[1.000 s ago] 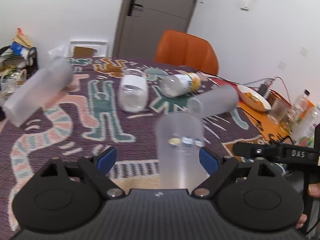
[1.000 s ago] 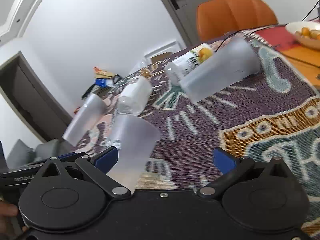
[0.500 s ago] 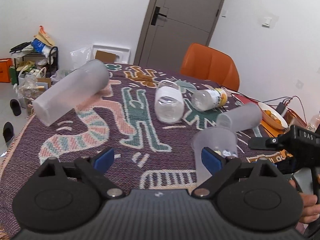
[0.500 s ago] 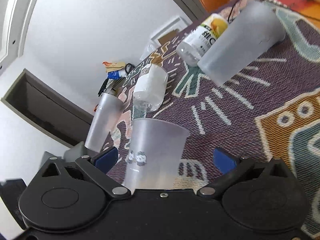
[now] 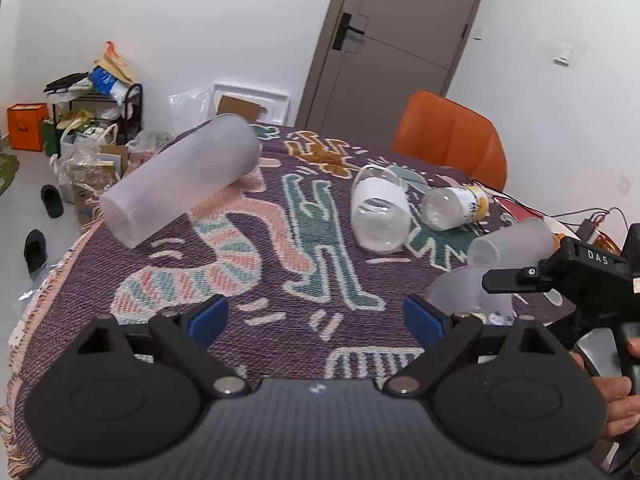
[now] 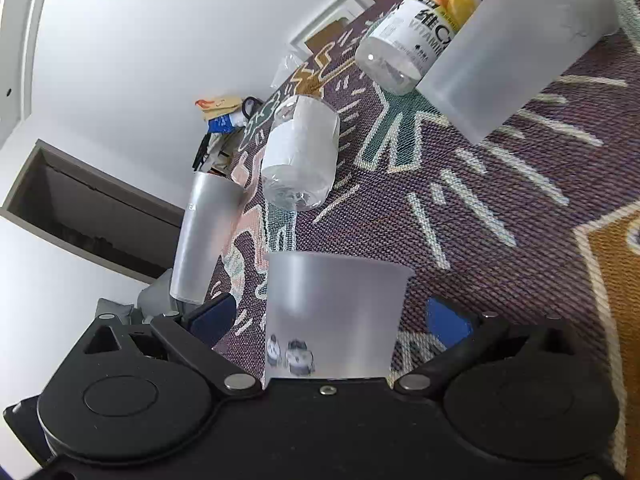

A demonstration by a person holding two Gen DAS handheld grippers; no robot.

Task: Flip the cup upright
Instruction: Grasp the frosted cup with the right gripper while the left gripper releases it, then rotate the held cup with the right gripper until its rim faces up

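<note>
A frosted plastic cup with small cartoon figures (image 6: 334, 316) stands upright on the patterned tablecloth between the open fingers of my right gripper (image 6: 328, 316), touching neither pad. The same cup (image 5: 470, 296) shows at the right of the left wrist view, partly behind the right gripper's body (image 5: 568, 276). My left gripper (image 5: 316, 316) is open and empty, low over the cloth to the cup's left. A tall frosted cup (image 5: 180, 182) lies on its side at the far left. Another frosted cup (image 6: 516, 48) lies on its side beyond the right gripper.
A clear cup with a white sleeve (image 5: 380, 216) and a vitamin bottle (image 5: 454, 208) lie on their sides mid-table. An orange chair (image 5: 452, 140) stands behind the table. Cables (image 5: 588, 216) lie at the right. The table's left edge (image 5: 48, 280) drops to a cluttered floor.
The cartoon cup has gone from tilted to upright. My left gripper drew back to the left and away from it; my right gripper swung so the cup now sits centred between its fingers.
</note>
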